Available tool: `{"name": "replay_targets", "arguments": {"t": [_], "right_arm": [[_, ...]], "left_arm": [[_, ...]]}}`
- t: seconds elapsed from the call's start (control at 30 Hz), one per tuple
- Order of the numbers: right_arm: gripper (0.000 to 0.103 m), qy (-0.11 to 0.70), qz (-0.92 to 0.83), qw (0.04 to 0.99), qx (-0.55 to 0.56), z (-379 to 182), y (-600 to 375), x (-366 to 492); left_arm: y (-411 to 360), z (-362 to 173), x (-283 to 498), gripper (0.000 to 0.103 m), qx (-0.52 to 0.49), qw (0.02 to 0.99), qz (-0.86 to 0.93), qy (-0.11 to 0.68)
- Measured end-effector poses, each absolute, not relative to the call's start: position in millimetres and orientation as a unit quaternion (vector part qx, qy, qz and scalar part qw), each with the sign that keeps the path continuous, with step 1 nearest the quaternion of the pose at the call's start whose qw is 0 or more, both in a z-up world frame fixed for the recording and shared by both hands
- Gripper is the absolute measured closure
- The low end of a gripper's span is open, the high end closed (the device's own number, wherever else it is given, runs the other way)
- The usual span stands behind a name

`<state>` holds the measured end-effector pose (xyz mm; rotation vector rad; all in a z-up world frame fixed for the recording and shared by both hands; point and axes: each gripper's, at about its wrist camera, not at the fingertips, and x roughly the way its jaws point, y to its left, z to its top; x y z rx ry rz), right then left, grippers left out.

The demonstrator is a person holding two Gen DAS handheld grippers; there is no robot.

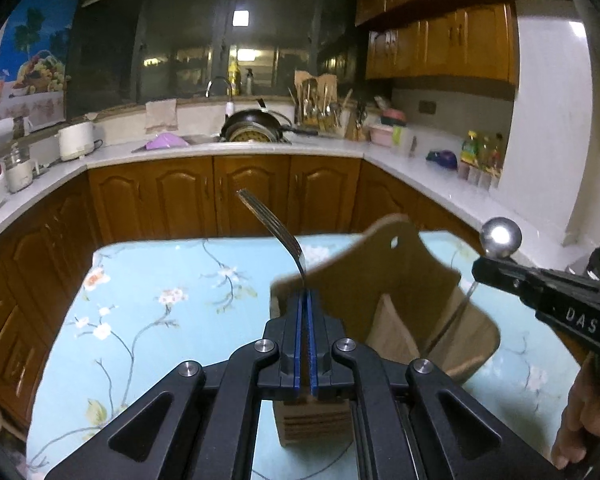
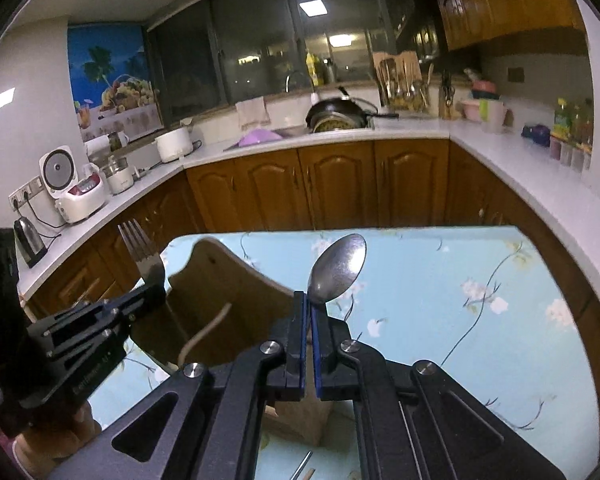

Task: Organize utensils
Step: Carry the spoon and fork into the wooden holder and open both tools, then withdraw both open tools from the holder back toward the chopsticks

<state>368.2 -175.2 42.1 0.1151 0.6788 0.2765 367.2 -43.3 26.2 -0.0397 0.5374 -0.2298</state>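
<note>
In the left wrist view my left gripper (image 1: 305, 294) is shut on the neck of a steel fork (image 1: 276, 228), tines up. Just behind it stands a wooden utensil holder (image 1: 364, 280) with divided compartments. My right gripper (image 1: 488, 272) comes in from the right, with a spoon's bowl (image 1: 500, 236) above its tip and the thin handle slanting down over the holder. In the right wrist view my right gripper (image 2: 309, 300) is shut on the spoon (image 2: 338, 268), bowl up. The left gripper (image 2: 152, 288) holds the fork (image 2: 140, 248) beside the holder (image 2: 228, 284), where a pale curved handle (image 2: 206, 334) shows.
The holder stands on a table with a light blue floral cloth (image 1: 160, 300). Thin sticks (image 2: 304, 464) lie on the table at the bottom of the right wrist view. Hands (image 1: 580, 420) grip both tools. Wooden cabinets and a cluttered white counter (image 1: 328, 146) ring the table.
</note>
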Motion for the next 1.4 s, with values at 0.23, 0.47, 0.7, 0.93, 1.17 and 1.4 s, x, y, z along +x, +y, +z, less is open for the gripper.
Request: {"name": "replay_targets", "arguments": {"t": [0.23,0.47,0.7,0.93,1.17,1.4], "right_arm": [[0.101,0.343,0.143,0.926,0.063,35.9,-176.2,370.2],[0.096,0.347,0.143,0.924,0.074,37.4,-176.5,370.4],[0.076,0.344,0.137,0.924,0.091,42.2,-184.5,366.1],[0.058,0.348,0.136,0.920,0.120,42.2,-198.8,353.5],[0.023,0.335,0.127,0.922,0.148,43.3,-220.0,311.4],[0.005,0.316,0.109,0.930,0.150,45.0,-232.2,254.9]], "left_arm": [[-24.4,35.7,361.9,0.100,-0.023,0.957,-0.116,0.265],[-19.7,33.9,360.8,0.100,-0.033,0.956,-0.119,0.267],[-14.4,39.3,358.0,0.087,-0.039,0.957,-0.115,0.265],[-5.5,38.4,342.9,0.061,-0.054,0.957,-0.103,0.264],[15.9,39.4,306.6,0.038,-0.080,0.956,-0.080,0.269],[37.3,35.8,253.3,0.025,-0.112,0.949,-0.071,0.287]]}}
